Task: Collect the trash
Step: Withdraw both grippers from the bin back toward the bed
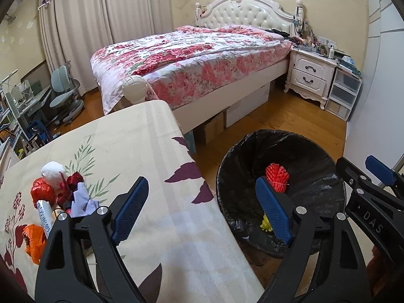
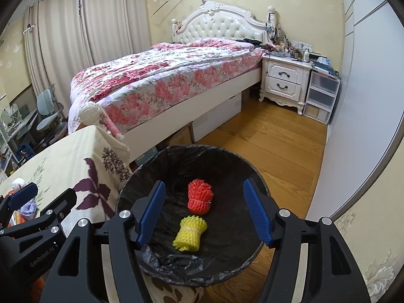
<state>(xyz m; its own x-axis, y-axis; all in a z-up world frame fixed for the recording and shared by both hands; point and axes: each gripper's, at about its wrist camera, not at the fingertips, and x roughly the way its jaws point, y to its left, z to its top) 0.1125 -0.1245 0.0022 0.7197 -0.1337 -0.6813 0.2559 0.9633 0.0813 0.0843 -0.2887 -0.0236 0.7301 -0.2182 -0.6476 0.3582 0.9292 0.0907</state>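
Note:
A bin with a black liner stands on the floor beside the table; it also shows in the left wrist view. Inside lie a red foam net and a yellow foam net. My right gripper is open and empty above the bin. My left gripper is open and empty over the table's right edge. A pile of trash lies at the table's left: a white wad, red wrappers, a tube, purple paper and an orange bag.
The table wears a cream floral cloth. A bed with a floral quilt stands behind, with boxes under it. A white nightstand and plastic drawers stand at the far right. A desk and chair are at the far left.

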